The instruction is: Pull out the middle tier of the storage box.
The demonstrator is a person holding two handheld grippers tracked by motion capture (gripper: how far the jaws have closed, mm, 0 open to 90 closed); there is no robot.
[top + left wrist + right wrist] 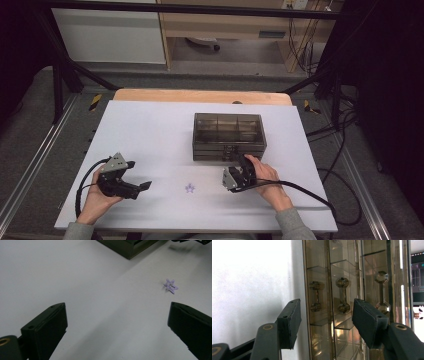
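Observation:
A smoky see-through drawer box (227,136) stands on the white table top (150,130), right of centre. My right gripper (239,162) points at its front face, held on its side. In the right gripper view the right gripper (325,312) stands open around two small dumbbell-shaped drawer handles, the lower handle (317,296) and the middle handle (343,295); the pads do not touch them. A third handle (382,293) lies outside the jaws. My left gripper (141,174) rests at the front left, open and empty. A small purple star (190,188) lies between the hands, just beyond the left gripper (117,312), where the star (171,286) shows.
The box's near corner (127,247) shows at the top of the left gripper view. Black cables (320,197) trail off the table's right side. A wooden edge (200,95) borders the far side, with a metal frame and cabinets behind.

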